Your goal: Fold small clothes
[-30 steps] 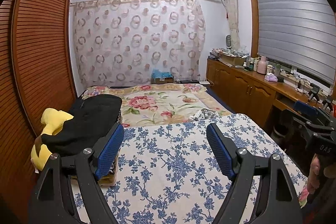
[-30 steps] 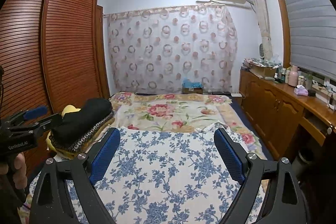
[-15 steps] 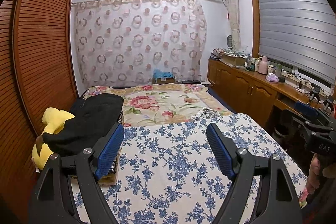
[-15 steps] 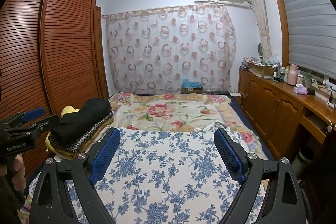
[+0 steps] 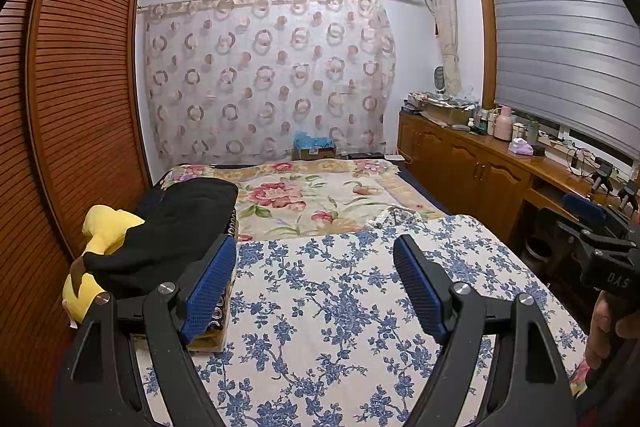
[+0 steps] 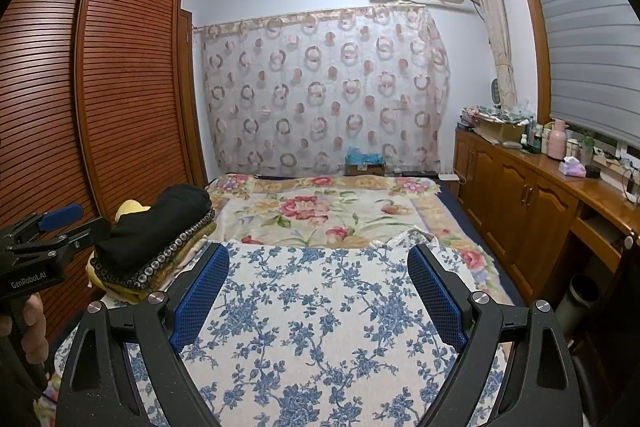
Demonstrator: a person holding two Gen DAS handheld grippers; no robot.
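Item: stack of clothes (image 5: 160,235) — black garment on top, at my 10 o'clock on the bed's left edge, long axis running toward 12. Left gripper (image 5: 314,291) and right gripper (image 6: 318,297): both gaping, empty, over the blue-flowered sheet (image 5: 340,307). I judge 1 garment should be pinched by its near edge and spread flat first.

matt printed cotton on the blue-flowered cloth (image 6: 320,327); glossy varnished wood on the slatted wardrobe (image 6: 120,99) and cabinets (image 5: 472,175); textured blue rubber pads (image 5: 212,279); sheer curtain (image 6: 328,95).
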